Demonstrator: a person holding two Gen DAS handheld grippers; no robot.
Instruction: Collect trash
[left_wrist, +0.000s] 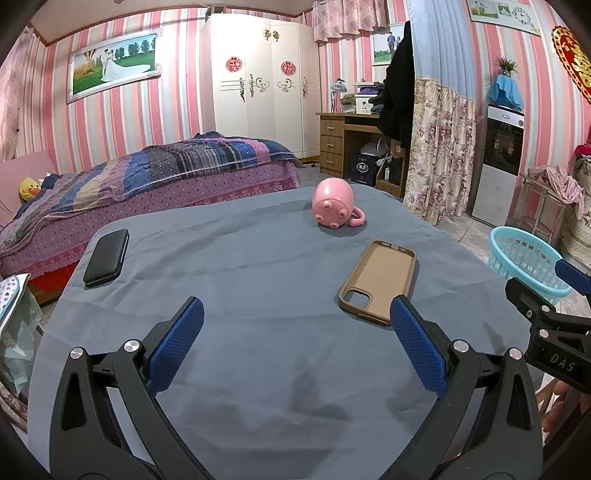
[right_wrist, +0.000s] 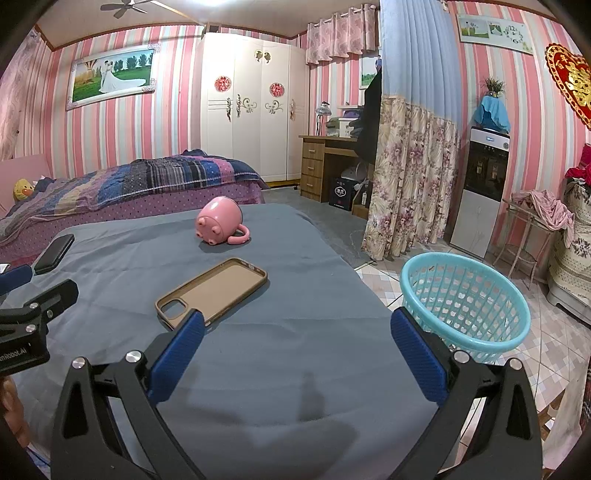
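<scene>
Trash itself cannot be picked out anywhere on the table (left_wrist: 258, 369); the turquoise basket (right_wrist: 465, 302), a slotted plastic one, stands on the tiled floor (right_wrist: 554, 354) just off the table's right edge, and what little of its inside shows through the slots looks bare, though I cannot tell for certain; in the left wrist view only part of the basket shows, behind the right gripper's body at the frame's right side. A blue-grey cloth covers the table; on it a tan phone case (left_wrist: 378, 280) lies open side up toward the right edge, its camera cut-out at the near end; a pink mug (left_wrist: 334, 205) lies on its side near the far edge, bottom turned toward the cameras and handle on the cloth to its right; a black flat case (left_wrist: 107, 257) lies by the left edge, well apart from the other two. The left gripper (left_wrist: 295, 312) hangs above the near part of the table with its jaws spread wide and nothing between them; its right blue pad overlaps the near corner of the phone case in the view, though contact cannot be told. The right gripper (right_wrist: 297, 323) is held over the near right corner of the table, jaws likewise spread and empty; one pad shows in front of the phone case, the other in front of the basket. Beyond the table stand a bed (left_wrist: 147, 177), a white wardrobe (left_wrist: 258, 85) and a wooden desk (left_wrist: 343, 136).
</scene>
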